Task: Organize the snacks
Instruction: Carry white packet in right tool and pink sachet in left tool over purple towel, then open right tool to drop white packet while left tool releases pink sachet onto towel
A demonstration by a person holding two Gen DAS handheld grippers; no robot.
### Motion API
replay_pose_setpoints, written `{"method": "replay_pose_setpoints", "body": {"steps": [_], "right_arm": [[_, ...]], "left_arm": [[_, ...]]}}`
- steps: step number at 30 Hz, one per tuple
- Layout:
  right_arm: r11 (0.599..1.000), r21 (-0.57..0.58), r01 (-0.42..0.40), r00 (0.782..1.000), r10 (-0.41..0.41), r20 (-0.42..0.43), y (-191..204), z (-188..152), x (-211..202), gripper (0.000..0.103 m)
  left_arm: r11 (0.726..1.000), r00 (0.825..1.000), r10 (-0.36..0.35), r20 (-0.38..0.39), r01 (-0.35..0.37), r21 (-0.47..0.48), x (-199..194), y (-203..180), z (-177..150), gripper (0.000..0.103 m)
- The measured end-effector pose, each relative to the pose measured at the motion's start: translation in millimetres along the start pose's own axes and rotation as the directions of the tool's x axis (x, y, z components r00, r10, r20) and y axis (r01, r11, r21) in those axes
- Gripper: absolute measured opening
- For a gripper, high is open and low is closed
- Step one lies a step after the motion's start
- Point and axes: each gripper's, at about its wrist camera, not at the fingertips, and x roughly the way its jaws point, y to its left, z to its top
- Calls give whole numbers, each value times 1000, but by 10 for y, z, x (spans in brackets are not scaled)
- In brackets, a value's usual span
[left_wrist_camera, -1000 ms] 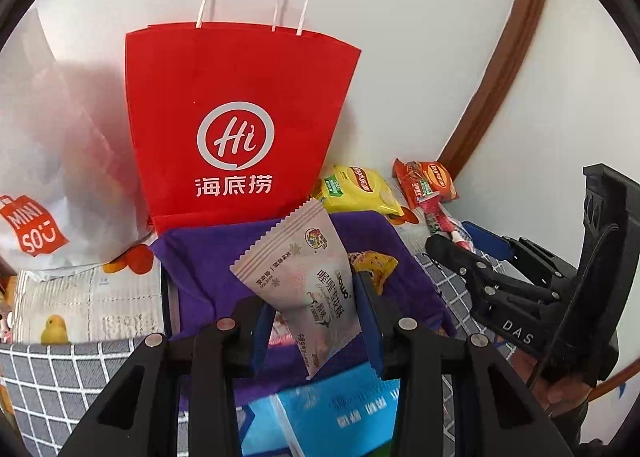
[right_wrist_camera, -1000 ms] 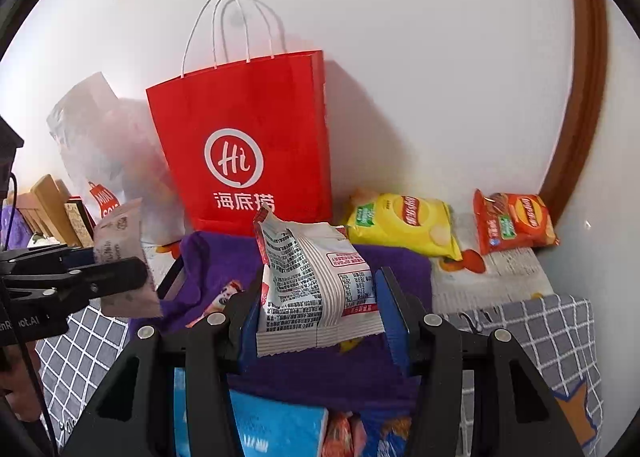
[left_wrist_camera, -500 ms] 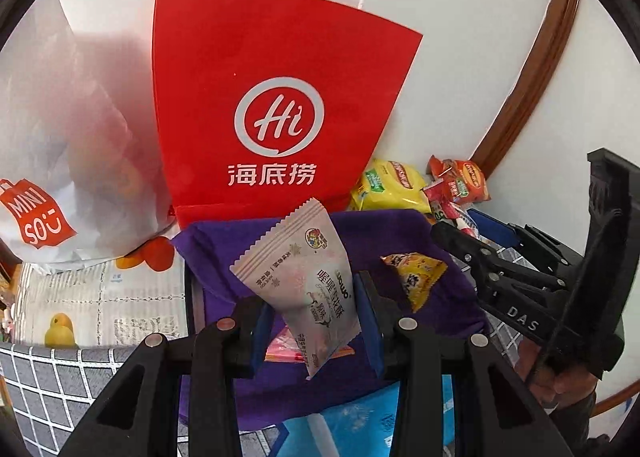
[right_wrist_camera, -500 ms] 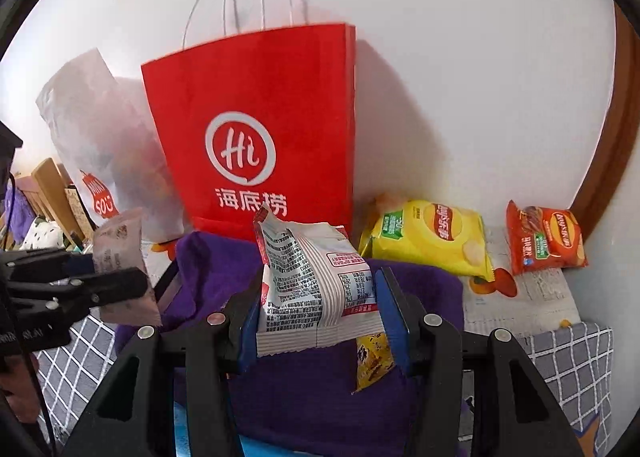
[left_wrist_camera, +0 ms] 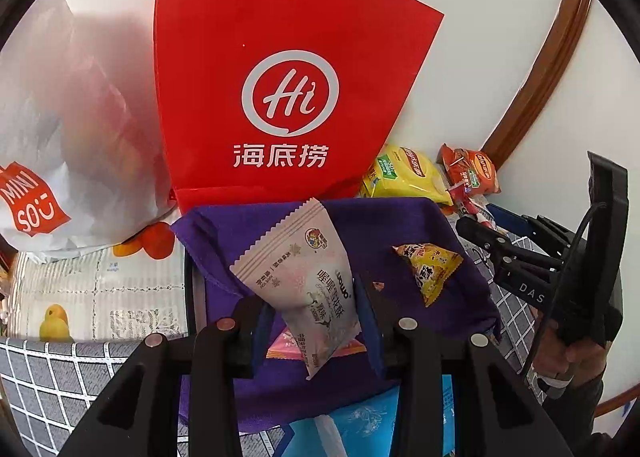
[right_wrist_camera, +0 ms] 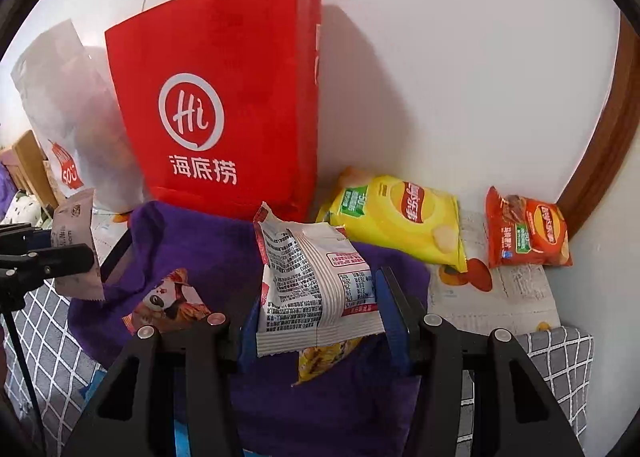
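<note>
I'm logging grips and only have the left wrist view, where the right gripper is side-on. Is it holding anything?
Observer: Yes, the right gripper is shut on a white packet with printed nutrition text.
Operator: Anything under it that I can't see?
Observer: A yellow snack pack lies on the purple bag, just beneath that packet.
Operator: What lies in the purple bag on my gripper's side?
Observer: A snack pack with a cartoon face, beside the left gripper and its pale pink packet.
</note>
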Motion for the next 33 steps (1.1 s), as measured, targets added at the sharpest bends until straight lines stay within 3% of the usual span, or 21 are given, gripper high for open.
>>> {"method": "replay_pose_setpoints", "body": {"steps": [18,33], "right_arm": [[997,-70,-25,991,15,-132,197,-155,338,52],[999,-31,-37,997,35,-74,100,-71,128,53]], "left_arm": [[1000,1000,5,-23,-5,3,74,25,-15,37],[1000,997,-18,-80,18,5,256,-19,-79,37]]}}
